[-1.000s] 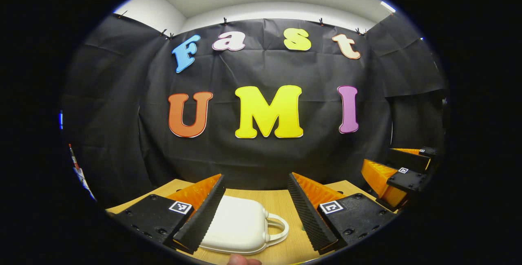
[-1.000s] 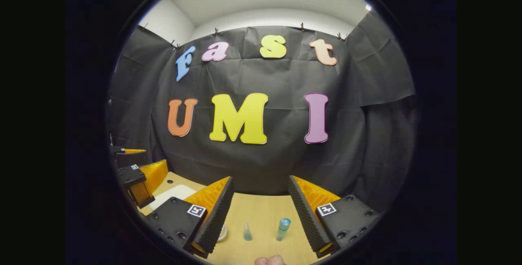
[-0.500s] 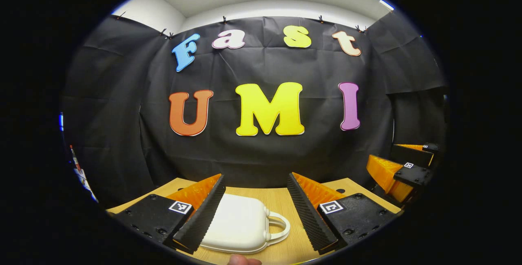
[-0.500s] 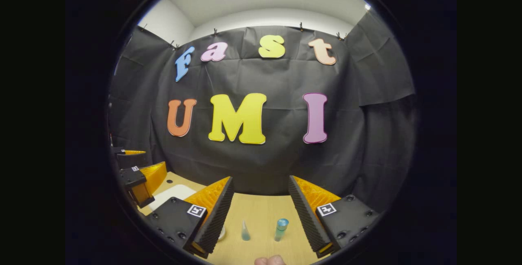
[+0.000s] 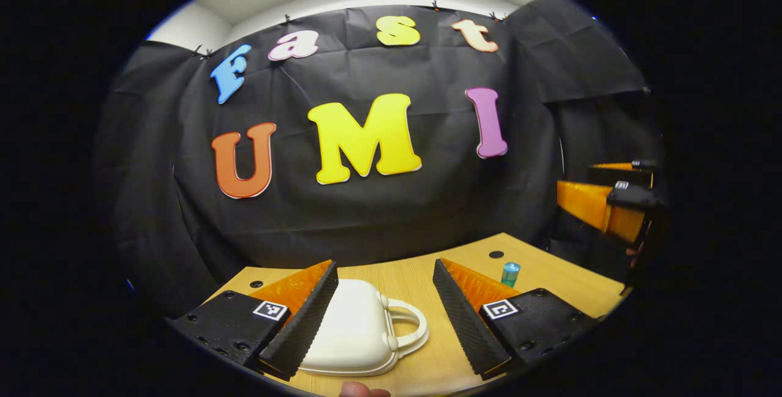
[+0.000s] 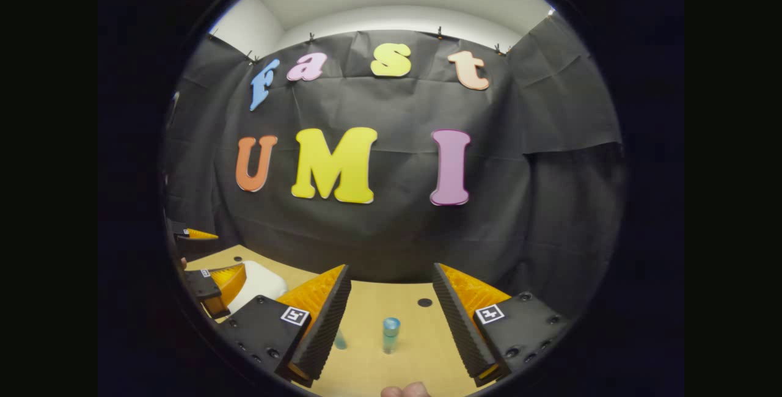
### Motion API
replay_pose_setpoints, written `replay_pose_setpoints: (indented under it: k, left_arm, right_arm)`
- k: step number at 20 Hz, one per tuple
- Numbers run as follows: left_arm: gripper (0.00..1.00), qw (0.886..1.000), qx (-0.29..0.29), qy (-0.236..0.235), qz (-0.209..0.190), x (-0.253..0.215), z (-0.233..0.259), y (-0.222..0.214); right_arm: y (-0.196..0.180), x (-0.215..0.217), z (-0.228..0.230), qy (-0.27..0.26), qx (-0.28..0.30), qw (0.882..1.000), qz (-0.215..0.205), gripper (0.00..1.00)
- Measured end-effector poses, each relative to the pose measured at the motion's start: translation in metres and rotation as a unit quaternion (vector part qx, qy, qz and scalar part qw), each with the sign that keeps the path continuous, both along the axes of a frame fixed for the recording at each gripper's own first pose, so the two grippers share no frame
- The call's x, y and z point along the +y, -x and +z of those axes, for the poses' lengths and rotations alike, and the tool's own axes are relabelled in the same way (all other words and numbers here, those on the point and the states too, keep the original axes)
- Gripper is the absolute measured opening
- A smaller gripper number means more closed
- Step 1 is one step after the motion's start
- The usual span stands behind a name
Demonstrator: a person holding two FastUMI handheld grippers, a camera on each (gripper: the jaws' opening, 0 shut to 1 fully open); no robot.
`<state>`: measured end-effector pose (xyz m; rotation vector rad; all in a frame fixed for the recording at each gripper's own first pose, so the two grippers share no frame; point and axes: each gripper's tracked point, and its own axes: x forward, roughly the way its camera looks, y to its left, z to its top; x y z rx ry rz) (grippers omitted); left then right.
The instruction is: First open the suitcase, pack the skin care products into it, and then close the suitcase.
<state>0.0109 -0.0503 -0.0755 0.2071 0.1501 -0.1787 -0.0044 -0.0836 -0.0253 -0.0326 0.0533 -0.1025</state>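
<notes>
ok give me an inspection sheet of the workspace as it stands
surface: wooden table with round holes in it, one near the far edge.
job's things: white suitcase lying flat and closed, handle toward the open table; blue-capped bottle standing upright; a second small bluish item partly hidden behind a finger.
clutter: nothing seen.
grippers: left gripper open, fingers either side of the suitcase, not touching it as far as can be told; right gripper open, above the bottle area.
cables: nothing seen.
surroundings: black cloth wall, white ceiling above.
</notes>
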Motion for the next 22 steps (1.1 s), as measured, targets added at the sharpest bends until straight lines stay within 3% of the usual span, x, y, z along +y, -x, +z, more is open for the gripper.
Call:
replay_pose_setpoints:
  k: [6,9,12,15,18,22]
  left_arm:
    - [0.99,0.988,0.070,-0.125,-0.054,-0.018,-0.077,-0.017]
    - [0.99,0.967,0.129,-0.208,-0.073,-0.014,-0.123,-0.027]
    - [0.98,0.938,0.142,-0.300,-0.102,-0.016,-0.151,-0.033]
    - [0.97,0.913,0.181,-0.346,-0.120,-0.010,-0.180,-0.036]
    - [0.95,0.896,0.203,-0.380,-0.106,-0.004,-0.190,-0.041]
    - [0.72,0.881,0.229,-0.405,-0.088,0.006,-0.201,-0.052]
  right_arm:
    - [0.009,-0.044,-0.012,0.019,0.022,0.999,-0.044,0.80]
    - [0.015,-0.057,-0.015,0.022,0.027,0.998,-0.060,0.80]
    - [0.021,-0.072,-0.022,0.021,0.037,0.996,-0.077,0.80]
    - [0.025,-0.086,-0.023,0.016,0.041,0.994,-0.095,0.80]
    - [0.026,-0.095,-0.025,0.012,0.044,0.993,-0.107,0.80]
    - [0.027,-0.095,-0.031,0.007,0.051,0.992,-0.112,0.80]
